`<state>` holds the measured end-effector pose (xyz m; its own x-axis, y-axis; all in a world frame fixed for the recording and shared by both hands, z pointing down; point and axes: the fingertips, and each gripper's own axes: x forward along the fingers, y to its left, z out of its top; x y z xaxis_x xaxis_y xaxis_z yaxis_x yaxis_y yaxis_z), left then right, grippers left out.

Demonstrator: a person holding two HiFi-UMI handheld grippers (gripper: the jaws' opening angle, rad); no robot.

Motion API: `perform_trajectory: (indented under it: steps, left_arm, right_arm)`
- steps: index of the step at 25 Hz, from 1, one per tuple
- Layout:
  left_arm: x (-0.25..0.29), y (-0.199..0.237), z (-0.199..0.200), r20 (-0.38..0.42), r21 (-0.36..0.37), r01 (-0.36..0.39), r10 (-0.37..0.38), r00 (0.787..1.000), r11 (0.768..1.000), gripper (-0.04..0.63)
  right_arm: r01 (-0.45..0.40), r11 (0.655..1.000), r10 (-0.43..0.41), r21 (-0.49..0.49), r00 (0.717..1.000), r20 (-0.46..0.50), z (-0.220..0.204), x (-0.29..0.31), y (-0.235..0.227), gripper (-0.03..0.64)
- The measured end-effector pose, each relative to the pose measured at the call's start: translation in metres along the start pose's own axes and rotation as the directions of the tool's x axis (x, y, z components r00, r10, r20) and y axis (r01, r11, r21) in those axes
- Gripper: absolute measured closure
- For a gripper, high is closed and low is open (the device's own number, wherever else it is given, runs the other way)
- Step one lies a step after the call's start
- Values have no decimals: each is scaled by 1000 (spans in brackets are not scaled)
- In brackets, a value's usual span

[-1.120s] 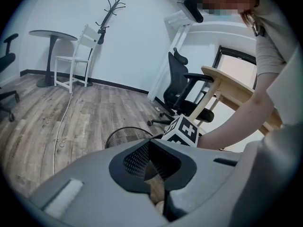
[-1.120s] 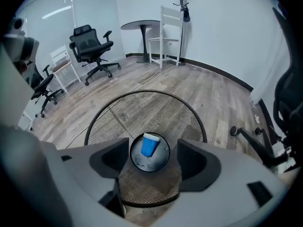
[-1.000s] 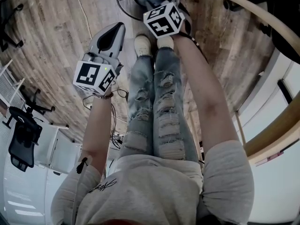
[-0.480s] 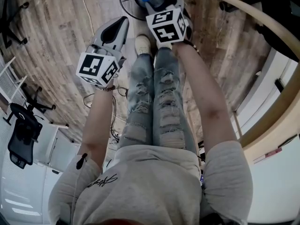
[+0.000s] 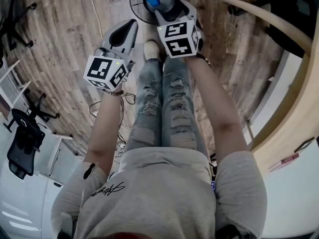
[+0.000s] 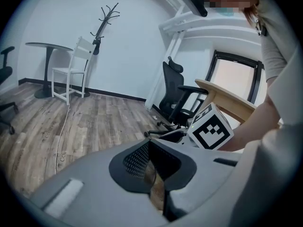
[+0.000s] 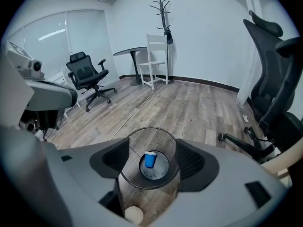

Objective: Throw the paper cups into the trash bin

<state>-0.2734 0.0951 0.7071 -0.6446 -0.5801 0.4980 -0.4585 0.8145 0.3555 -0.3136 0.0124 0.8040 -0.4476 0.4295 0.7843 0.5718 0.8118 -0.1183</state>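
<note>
Person: seen from above, standing, ripped jeans (image 5: 164,108), grey top, both arms stretched forward and down, a claw in each hand.
Left claw (image 6: 150,148): clenched, dark pads meet at the tips, nothing gripped; only a sliver of floor shows behind them. In the head view it hangs left of the bin, over bare floor.
Right claw (image 7: 152,148): released, jaws wide apart, nothing in them. It is held above the trash bin, which shows straight through the gap.
Trash bin (image 7: 150,128): round, dark rim, see-through wall, upright on the wooden floor (image 7: 199,108), just ahead of the person's shoes (image 5: 151,49).
Paper cup (image 7: 150,160): blue with a white rim, inside the bin on its bottom, apart from both claws.
Marker cube (image 5: 179,39): on the right claw, black-and-white squares; the left claw carries one alike.
Worktop (image 5: 279,21): curved light-wood edge to the person's right, well apart from the bin.
Room, left gripper view: black office chair (image 6: 175,96), coat rack (image 6: 105,18), white chair (image 6: 75,67) and round table (image 6: 47,46), all by the white wall.
Bottom edge, right gripper view: pale round thing (image 7: 134,215), cannot tell what it is.
</note>
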Motion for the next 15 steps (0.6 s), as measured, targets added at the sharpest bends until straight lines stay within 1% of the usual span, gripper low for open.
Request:
perform_trajectory:
  steps: [3,7,11,15]
  left_arm:
    - [-7,-3,4,5,0,-2,2,1000,1000,592]
    - [-16,-13,11,9,5,-1,1,1000,1000,592]
    - [-24,-19,24,27,6,-3,3,1000,1000,592]
    - [-37,-22,38,41,2,0,0,999,1000,592]
  right_arm:
    - [11,1000,-11,12,1000,26,10,-16,2,327]
    - [-4,1000,2,22,998,66,19,-38,12,327]
    - [-1,1000,-1,23,998,56,29,-62,18,327]
    - [-7,1000,5,24,997,78,45,-83,28,327]
